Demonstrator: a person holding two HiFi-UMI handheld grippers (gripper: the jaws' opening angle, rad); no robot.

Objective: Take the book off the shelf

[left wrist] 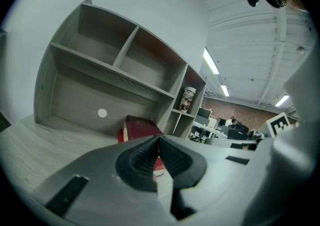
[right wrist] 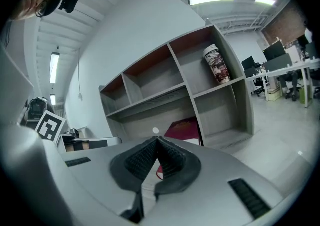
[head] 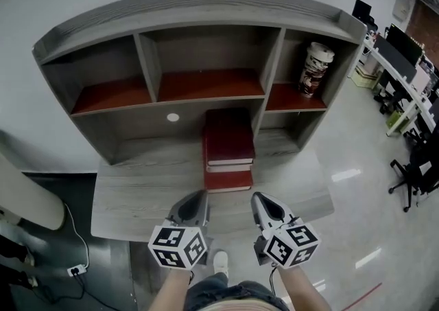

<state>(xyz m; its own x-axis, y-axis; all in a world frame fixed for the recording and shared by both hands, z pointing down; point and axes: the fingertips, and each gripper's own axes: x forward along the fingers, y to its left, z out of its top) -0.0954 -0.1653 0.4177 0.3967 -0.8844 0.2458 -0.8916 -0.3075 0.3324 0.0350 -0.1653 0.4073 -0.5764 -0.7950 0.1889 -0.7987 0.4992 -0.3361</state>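
A stack of dark red books point(head: 228, 150) lies flat on the grey desk point(head: 137, 193), under the middle of the shelf unit point(head: 199, 49). The top book's cover shows in the left gripper view point(left wrist: 141, 130) and in the right gripper view point(right wrist: 182, 129). My left gripper point(head: 195, 199) hovers at the desk's front edge, just left of the stack, jaws shut and empty. Just right of the stack, my right gripper point(head: 260, 201) is also shut on nothing. Both sit short of the books, apart from them.
A printed canister point(head: 314, 69) stands in the shelf's upper right compartment. The other compartments hold nothing. A round cable hole point(head: 173, 117) marks the back panel. Office desks, monitors and a chair point(head: 411, 172) stand to the right. A white post point(head: 27, 196) and cables lie left.
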